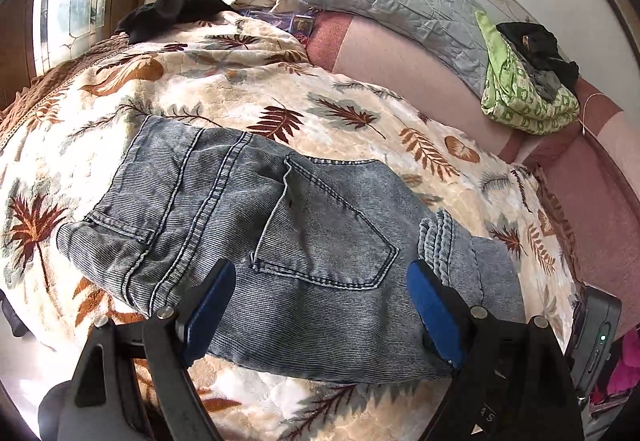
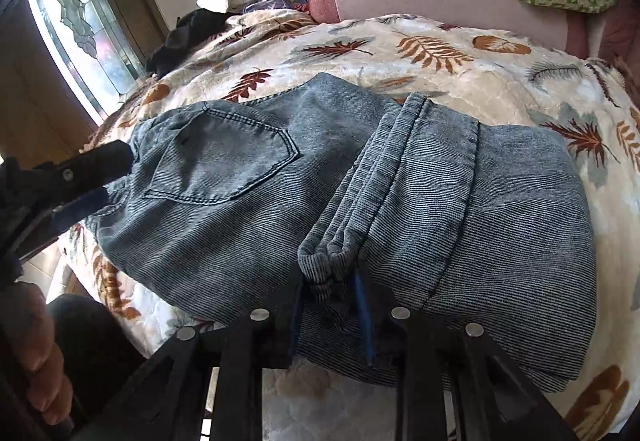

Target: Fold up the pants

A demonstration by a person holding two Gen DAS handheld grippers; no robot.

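Left wrist view: the pants [image 1: 288, 241], washed blue denim, lie on the leaf-patterned blanket [image 1: 224, 89] of the bed, back pocket [image 1: 320, 229] up, already doubled into a compact bundle with the leg hems [image 1: 440, 241] laid across at about 3 o'clock. The left tongs [image 1: 320, 309] are spread wide over the near edge of the cloth at 6 o'clock, pinching nothing.

Right wrist view: the right tongs [image 2: 328, 317] stand partly closed at 6 o'clock, with the rolled hem edge [image 2: 332, 253] of the pants [image 2: 500, 201] between the blue pads [image 2: 364, 317]; whether they press on it I cannot tell. The left tongs [image 2: 96, 177] show at 9 o'clock, by the pocket end.

By my judgement the fold is nearly done. The next move calls for a clean let-go of the hem and a smoothing or squaring of the bundle.
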